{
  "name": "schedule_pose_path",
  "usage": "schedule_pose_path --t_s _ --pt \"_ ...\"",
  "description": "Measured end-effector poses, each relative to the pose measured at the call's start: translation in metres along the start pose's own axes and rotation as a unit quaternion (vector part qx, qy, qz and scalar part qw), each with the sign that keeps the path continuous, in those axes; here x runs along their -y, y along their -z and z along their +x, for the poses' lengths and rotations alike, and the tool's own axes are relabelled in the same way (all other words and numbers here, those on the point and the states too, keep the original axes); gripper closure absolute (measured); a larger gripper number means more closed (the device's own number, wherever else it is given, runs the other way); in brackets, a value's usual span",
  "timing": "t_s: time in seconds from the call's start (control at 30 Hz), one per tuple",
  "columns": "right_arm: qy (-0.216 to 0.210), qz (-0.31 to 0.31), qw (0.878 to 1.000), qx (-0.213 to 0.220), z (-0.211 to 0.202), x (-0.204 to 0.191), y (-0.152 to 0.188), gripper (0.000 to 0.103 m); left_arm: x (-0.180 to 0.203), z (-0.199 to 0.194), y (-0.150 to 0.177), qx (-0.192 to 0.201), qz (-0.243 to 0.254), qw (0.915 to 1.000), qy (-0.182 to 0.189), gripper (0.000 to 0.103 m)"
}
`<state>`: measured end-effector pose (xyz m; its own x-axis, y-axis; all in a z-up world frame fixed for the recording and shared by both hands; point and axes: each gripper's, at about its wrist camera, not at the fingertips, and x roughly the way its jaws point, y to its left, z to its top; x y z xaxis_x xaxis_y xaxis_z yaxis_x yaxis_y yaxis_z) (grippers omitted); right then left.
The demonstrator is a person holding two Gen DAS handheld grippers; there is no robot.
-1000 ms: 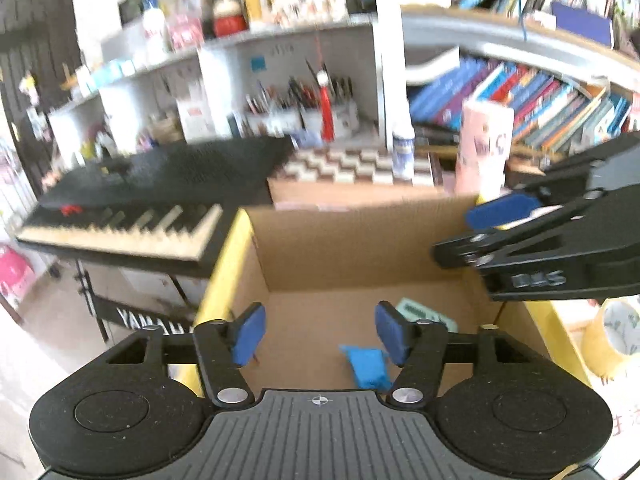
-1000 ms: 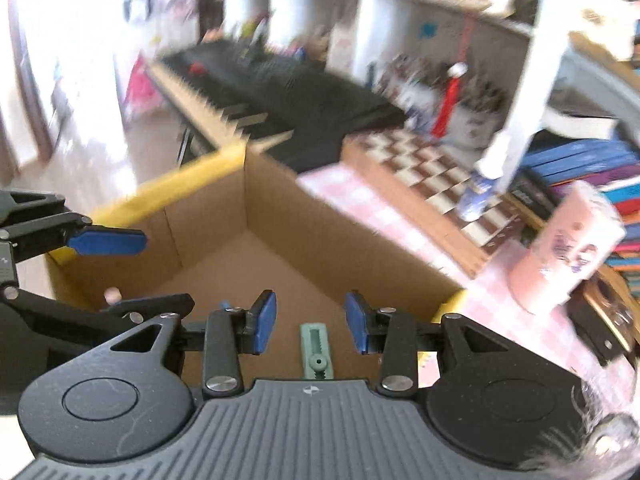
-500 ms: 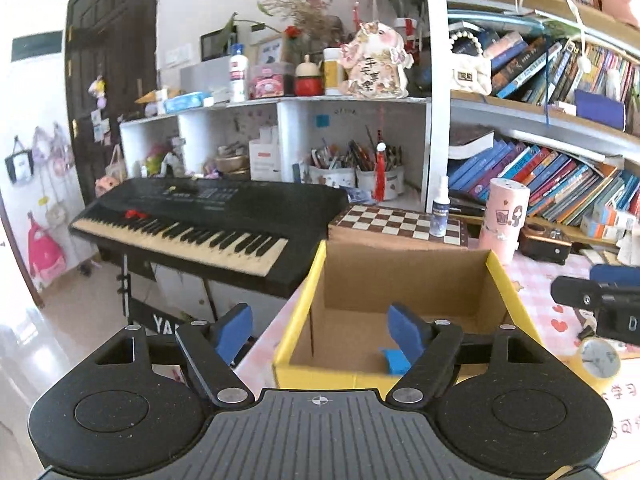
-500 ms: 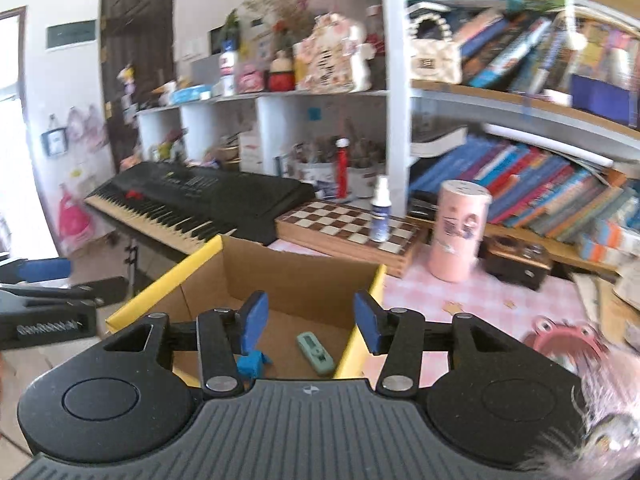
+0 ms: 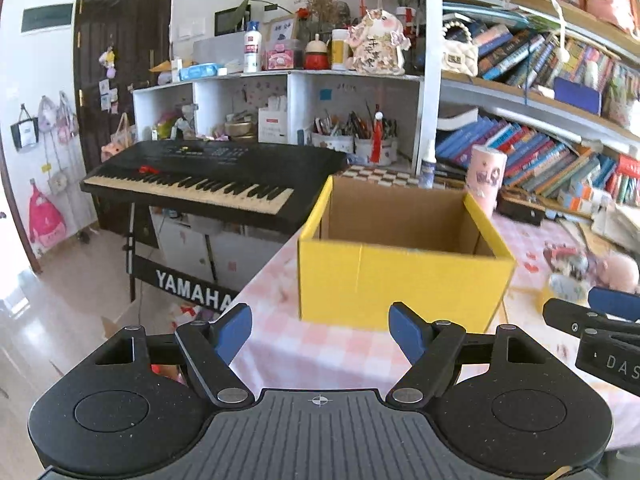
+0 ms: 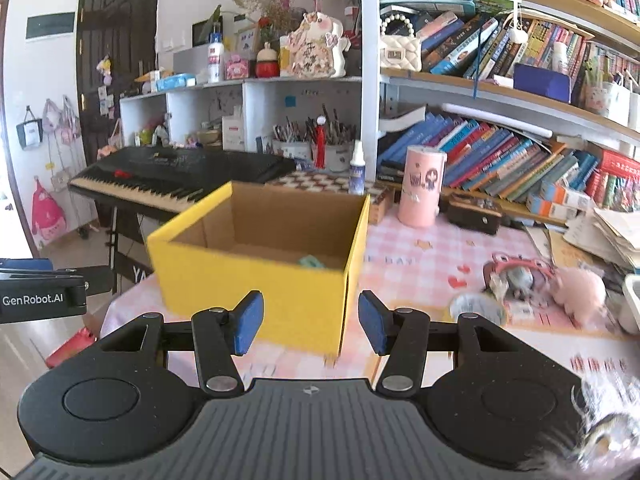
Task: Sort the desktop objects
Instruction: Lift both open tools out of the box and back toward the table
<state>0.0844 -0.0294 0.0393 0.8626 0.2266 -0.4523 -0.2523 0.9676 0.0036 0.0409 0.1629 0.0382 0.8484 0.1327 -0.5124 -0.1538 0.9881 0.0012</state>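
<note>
Yellow box, left wrist view: the yellow box stands on the pink checked table, at 12 o'clock from the left claw and apart from it; its inside floor is hidden by the near wall.
Left claw: released, blue pads wide apart, nothing between them.
Right claw, left wrist view: its tip enters at 3 o'clock, beside the box's right corner.
Keyboard: a black keyboard sits at 10 o'clock of the box, off the table.
Yellow box, right wrist view: the box lies at 11 o'clock from the right claw, close ahead, open on top.
Contents: a pale green object rests on the cardboard floor near the right wall.
Right claw: released, holding nothing.
Table items: a pink canister at 1 o'clock, blurred small things at 2 o'clock.
</note>
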Motion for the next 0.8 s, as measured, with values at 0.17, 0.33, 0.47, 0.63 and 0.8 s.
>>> schedule_pose_path --t_s 0.17,0.33,0.47,0.63,0.8 --pt "0.01 -0.01 1.0 -0.008 -0.027 -0.015 0.026 0.051 0.002 -0.018 0.025 -0.018 0.03 0.9993 0.01 0.025" --pt "0.019 -0.014 0.999 -0.029 -0.043 -0.025 0.047 0.047 0.005 -0.029 0.037 -0.03 0.047 0.998 0.028 0.025" --pt "0.024 -0.006 0.998 -0.055 -0.049 -0.025 0.059 0.045 0.01 -0.034 0.047 -0.038 0.053 0.9969 0.044 0.025" --pt "0.04 -0.009 0.996 -0.079 -0.056 -0.023 0.07 0.04 0.019 -0.032 0.057 -0.062 0.049 0.9943 0.071 0.025" --pt "0.062 -0.002 0.994 -0.088 -0.065 -0.011 0.079 0.04 0.032 -0.033 0.061 -0.066 0.055 0.9916 0.097 0.025"
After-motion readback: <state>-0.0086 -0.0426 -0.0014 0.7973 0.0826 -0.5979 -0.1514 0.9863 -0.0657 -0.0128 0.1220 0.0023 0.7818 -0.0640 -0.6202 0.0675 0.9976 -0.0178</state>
